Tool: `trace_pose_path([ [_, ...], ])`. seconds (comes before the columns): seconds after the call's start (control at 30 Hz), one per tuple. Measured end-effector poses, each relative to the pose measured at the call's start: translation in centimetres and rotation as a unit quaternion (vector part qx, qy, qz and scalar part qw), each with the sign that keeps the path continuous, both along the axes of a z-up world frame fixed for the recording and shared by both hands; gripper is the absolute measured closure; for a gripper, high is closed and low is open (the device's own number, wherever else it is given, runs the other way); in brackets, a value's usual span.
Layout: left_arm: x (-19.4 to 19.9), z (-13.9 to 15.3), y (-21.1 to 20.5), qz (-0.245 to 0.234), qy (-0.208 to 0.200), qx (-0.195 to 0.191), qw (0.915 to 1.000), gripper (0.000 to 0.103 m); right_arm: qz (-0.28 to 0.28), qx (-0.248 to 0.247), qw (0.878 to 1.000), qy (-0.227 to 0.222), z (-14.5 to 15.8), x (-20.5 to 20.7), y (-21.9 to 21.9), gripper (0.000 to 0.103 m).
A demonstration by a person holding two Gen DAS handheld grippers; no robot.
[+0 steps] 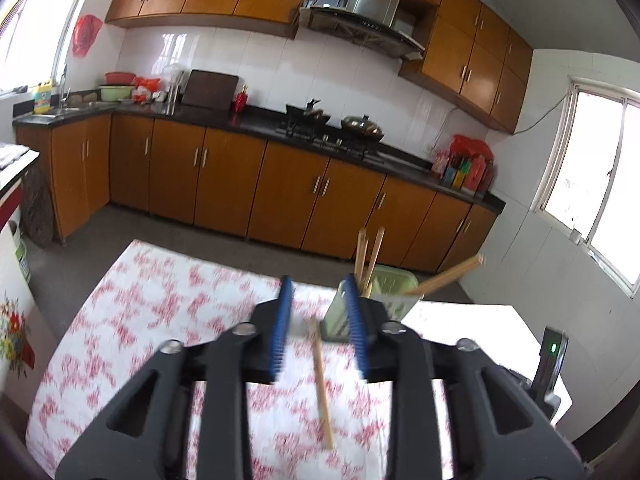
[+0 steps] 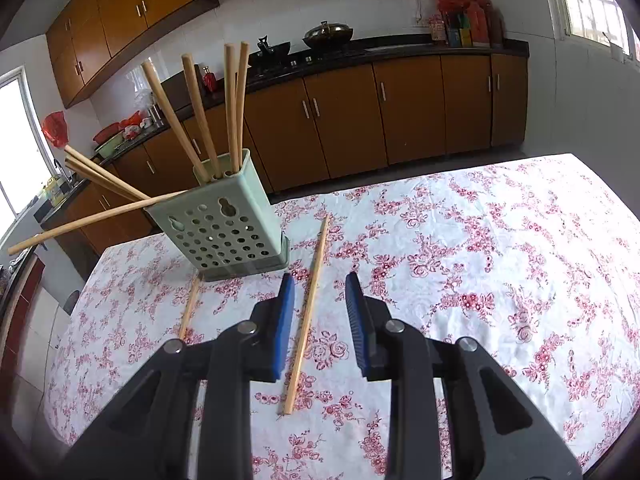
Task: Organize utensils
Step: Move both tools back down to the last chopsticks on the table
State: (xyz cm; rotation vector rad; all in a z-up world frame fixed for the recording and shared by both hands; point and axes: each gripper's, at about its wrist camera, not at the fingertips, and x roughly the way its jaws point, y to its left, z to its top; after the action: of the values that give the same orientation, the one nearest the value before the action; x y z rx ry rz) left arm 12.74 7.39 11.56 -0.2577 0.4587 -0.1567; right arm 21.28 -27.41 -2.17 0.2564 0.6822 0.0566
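right wrist view: green perforated holder [image 2: 224,224] stands tilted on the floral tablecloth [image 2: 500,264], seven chopsticks in it [image 2: 200,120], some upright, some leaning out left. right gripper [image 2: 320,312] is spread, empty, a loose chopstick [image 2: 308,312] lying on the cloth between its fingers; another chopstick [image 2: 191,306] lies beside the holder base. left wrist view is motion-blurred: left gripper [image 1: 318,320] spread, empty, holder [image 1: 384,296] partly hidden behind its right finger, one chopstick [image 1: 323,388] below. cloth right of the holder is open.

Left gripper [image 1: 320,300] hangs with its blue-padded jaws apart above a red-and-white floral tablecloth [image 1: 160,320], where one wooden chopstick [image 1: 323,392] lies loose; beyond it, a pale green plastic utensil holder [image 1: 380,296] holds several chopsticks [image 1: 370,258].
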Motion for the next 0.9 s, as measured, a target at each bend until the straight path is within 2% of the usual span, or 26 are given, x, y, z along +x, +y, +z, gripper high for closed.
trace_pose_path([
  [0.13,-1.1,-2.8,-1.1,-0.005,0.012,0.027,0.9996,0.063,0.002,0.002,1.0,0.006,-0.4,-0.7,-0.1,0.075],
  [0.27,-0.2,-4.9,-2.9,-0.018,0.02,0.036,0.999,0.063,0.001,0.007,1.0,0.01,-0.6,-1.4,-0.2,0.075],
  [0.47,1.6,-5.2,-4.8,-0.014,-0.008,0.034,0.9993,0.063,-0.01,0.009,1.0,0.015,-0.9,-2.0,-1.4,0.075],
  [0.63,2.9,-5.2,-4.7,0.006,-0.012,0.021,0.9997,0.063,-0.019,0.009,1.0,0.02,-1.3,-1.9,-2.2,0.075],
  [0.7,3.2,-5.1,-4.5,0.008,-0.015,0.01,0.9998,0.069,-0.022,0.009,0.999,0.023,-1.5,-1.8,-2.4,0.075],
  [0.73,3.5,-4.9,-4.4,0.007,-0.016,0.005,0.9998,0.084,-0.022,0.009,0.999,0.025,-1.6,-1.8,-2.4,0.075],
  [0.77,3.7,-4.8,-4.3,0.004,-0.014,0.002,0.9999,0.089,-0.023,0.008,0.999,0.026,-1.7,-1.8,-2.5,0.075],
  [0.9,4.0,-3.9,-4.5,0.002,-0.021,0.002,0.9998,0.09,-0.023,0.007,0.999,0.03,-2.2,-1.6,-2.5,0.075],
])
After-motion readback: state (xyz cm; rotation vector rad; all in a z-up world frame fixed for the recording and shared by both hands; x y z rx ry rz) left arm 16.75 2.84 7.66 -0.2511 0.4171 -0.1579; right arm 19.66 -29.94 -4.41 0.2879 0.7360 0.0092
